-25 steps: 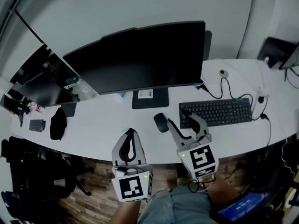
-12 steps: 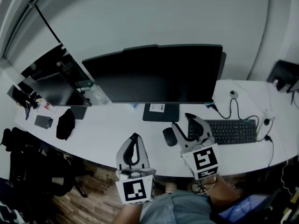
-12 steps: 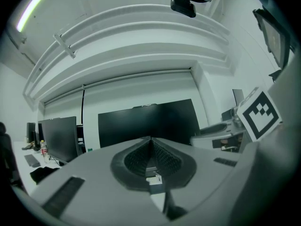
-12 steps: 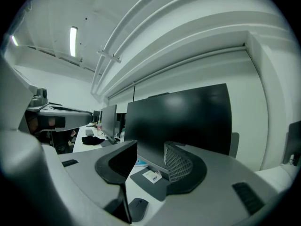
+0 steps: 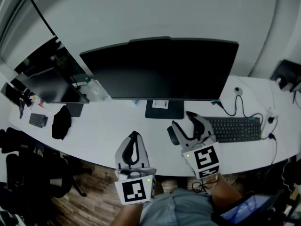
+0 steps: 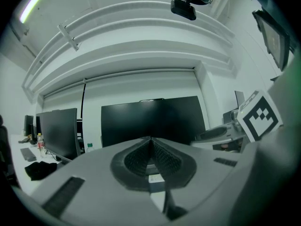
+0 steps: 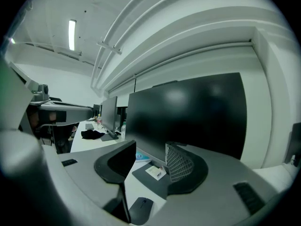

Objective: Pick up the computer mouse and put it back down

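Though one jaw of the right gripper (image 5: 182, 120) partly covers it in the head view, the computer mouse (image 5: 172, 136) is easy enough to spot. It's a small, dark, rounded thing sitting flat on the white desk (image 5: 108, 126), close to the front edge. The right gripper view shows it better (image 7: 141, 210): a smooth matte black shell with a thin line running down the middle of its top. It sits low in the frame, on the desk under the gap between the two jaws.

The right gripper (image 7: 150, 157) has its jaws opening. The mouse is down between them, but neither pad is pressing on it. The gripper points roughly level toward the big black monitor (image 5: 160, 69).

Just past the mouse is the monitor's flat dark stand base (image 5: 163, 109) with a small white label (image 5: 161, 104) on it. A black keyboard (image 5: 234, 128) lies to the right of the mouse, just beyond the right gripper.

The left gripper (image 5: 133, 134) hangs over the desk's front edge, well left of the mouse. Its jaws are pressed together with nothing in them (image 6: 151, 142).

Farther left there's a second monitor (image 5: 51, 79), a bottle (image 5: 94, 86) and a dark bundle (image 5: 61, 122).
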### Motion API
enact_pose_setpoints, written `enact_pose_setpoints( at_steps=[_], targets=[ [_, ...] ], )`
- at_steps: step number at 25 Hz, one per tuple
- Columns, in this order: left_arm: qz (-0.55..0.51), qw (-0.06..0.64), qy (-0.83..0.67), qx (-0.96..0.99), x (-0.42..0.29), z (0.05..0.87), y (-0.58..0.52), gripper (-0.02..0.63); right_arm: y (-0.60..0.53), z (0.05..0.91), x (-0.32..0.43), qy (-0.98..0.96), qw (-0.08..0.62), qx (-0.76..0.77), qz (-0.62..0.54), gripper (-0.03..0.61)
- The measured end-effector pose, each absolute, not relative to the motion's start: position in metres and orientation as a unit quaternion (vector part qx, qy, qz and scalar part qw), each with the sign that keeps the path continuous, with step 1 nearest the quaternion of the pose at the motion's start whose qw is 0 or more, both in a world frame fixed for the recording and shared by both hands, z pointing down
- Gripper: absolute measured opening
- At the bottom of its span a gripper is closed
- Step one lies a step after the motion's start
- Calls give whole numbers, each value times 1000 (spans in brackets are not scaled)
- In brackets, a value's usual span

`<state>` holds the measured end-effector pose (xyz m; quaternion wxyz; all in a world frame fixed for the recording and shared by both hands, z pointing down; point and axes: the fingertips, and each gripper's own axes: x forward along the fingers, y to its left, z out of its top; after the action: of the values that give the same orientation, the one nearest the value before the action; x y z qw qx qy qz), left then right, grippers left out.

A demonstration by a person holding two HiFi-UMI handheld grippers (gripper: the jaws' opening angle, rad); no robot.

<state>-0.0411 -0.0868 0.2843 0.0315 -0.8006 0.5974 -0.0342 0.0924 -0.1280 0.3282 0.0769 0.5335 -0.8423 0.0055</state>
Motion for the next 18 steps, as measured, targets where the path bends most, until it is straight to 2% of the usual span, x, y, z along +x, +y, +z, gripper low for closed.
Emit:
enact_pose_setpoints(
  at_steps=[12, 18],
  targets=[
    [-83, -37, 559, -824, -71, 344, -126, 5, -152, 412, 69, -817, 144, 552, 83, 239],
    [-112, -70, 545, -828, -81, 381, -136, 5, -152, 472, 71, -797, 181, 560, 135, 274]
  ],
)
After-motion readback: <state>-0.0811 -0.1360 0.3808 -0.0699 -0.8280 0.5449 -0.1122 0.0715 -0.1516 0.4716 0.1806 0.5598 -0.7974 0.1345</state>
